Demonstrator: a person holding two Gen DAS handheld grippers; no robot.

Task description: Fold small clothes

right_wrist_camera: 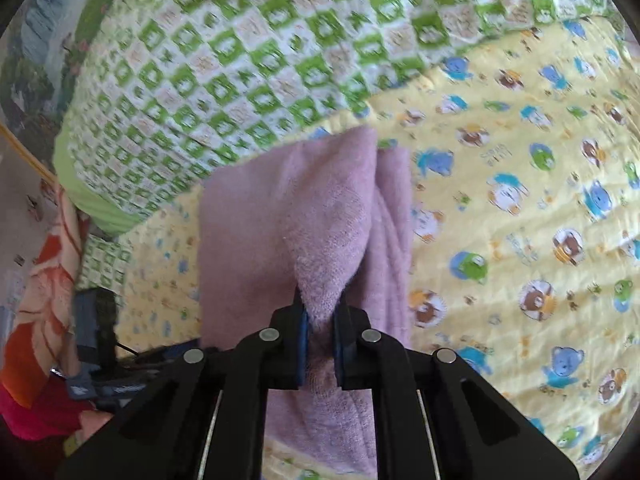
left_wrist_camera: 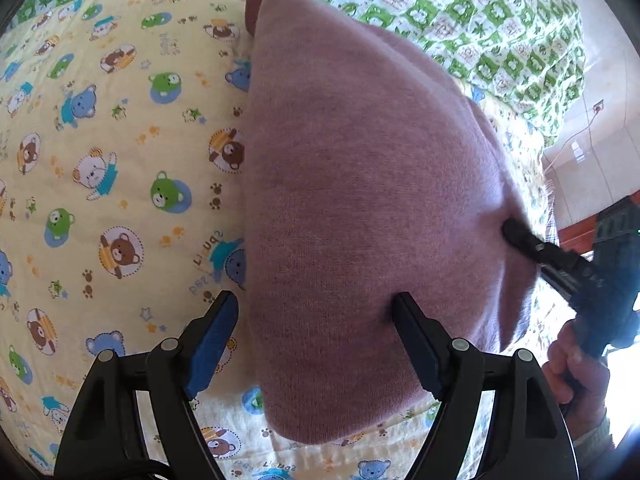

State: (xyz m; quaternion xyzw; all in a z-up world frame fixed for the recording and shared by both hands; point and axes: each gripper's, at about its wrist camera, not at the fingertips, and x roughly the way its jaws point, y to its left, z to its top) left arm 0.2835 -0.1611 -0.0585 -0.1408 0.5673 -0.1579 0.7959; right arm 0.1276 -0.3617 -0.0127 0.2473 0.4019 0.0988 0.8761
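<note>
A small pink knitted garment (left_wrist_camera: pixel 360 200) lies on the yellow bear-print quilt (left_wrist_camera: pixel 100 160), partly lifted. My left gripper (left_wrist_camera: pixel 316 312) is open, its jaws wide apart over the garment's near left edge, holding nothing. My right gripper (right_wrist_camera: pixel 322 332) is shut on a pinched fold of the pink garment (right_wrist_camera: pixel 312 220) and holds it up off the quilt (right_wrist_camera: pixel 520 200). In the left wrist view the right gripper's fingertips (left_wrist_camera: pixel 516 232) bite into the garment's right side, with the person's hand (left_wrist_camera: pixel 576 368) behind.
A green-and-white checked blanket (right_wrist_camera: pixel 240 60) lies bunched at the far side of the quilt; it also shows in the left wrist view (left_wrist_camera: pixel 480 20). An orange and red cloth (right_wrist_camera: pixel 44 280) hangs off the bed's left. A wall with a cable (left_wrist_camera: pixel 588 132) lies beyond.
</note>
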